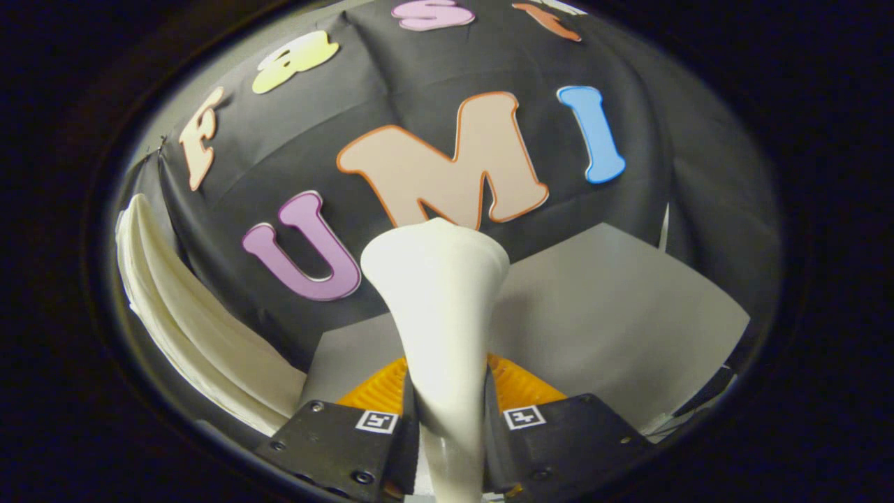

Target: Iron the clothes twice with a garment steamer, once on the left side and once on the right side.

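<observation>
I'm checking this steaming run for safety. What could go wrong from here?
The steamer is clamped low on its handle between the fingers, with the wide head far beyond them, so it may tilt or slip. The clothes hang off to the left of the head, so the pass may miss them.

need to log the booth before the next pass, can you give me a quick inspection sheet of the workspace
surface: grey tabletop beyond the fingers, bare where it shows
job's things: white garment steamer stands up between the fingers, its wider head well ahead of them; white garment hangs off to the left, apart from the steamer head
clutter: nothing seen
grippers: hand-held gripper shut on the steamer's handle, a finger pressing each side
cables: nothing seen for certain; dark shapes at the table's right edge too small to tell
surroundings: black cloth wall behind table and garment
</observation>
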Tool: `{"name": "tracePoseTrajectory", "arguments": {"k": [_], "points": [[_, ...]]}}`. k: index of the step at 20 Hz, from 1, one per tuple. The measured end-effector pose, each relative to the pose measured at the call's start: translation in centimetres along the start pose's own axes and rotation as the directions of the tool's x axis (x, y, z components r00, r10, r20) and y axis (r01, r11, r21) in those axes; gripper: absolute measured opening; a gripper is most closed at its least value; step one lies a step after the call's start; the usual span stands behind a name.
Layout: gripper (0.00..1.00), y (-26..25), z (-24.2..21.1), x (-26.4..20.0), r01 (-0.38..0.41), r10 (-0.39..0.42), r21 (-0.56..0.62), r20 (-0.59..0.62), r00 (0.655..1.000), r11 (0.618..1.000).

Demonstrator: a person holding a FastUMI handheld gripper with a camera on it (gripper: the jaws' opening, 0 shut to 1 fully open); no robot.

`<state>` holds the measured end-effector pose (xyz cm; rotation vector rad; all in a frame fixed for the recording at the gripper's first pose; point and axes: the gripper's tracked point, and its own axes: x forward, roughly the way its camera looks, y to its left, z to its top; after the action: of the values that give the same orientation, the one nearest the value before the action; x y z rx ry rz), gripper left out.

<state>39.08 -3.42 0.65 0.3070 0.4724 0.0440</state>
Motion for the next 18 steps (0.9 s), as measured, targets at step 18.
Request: {"name": "tracePoseTrajectory", "arguments": {"k": [18], "points": [[0.4,22.1,-3.5,-15.4,-0.041,0.143,-0.315,0.307,0.941,0.948]]}}
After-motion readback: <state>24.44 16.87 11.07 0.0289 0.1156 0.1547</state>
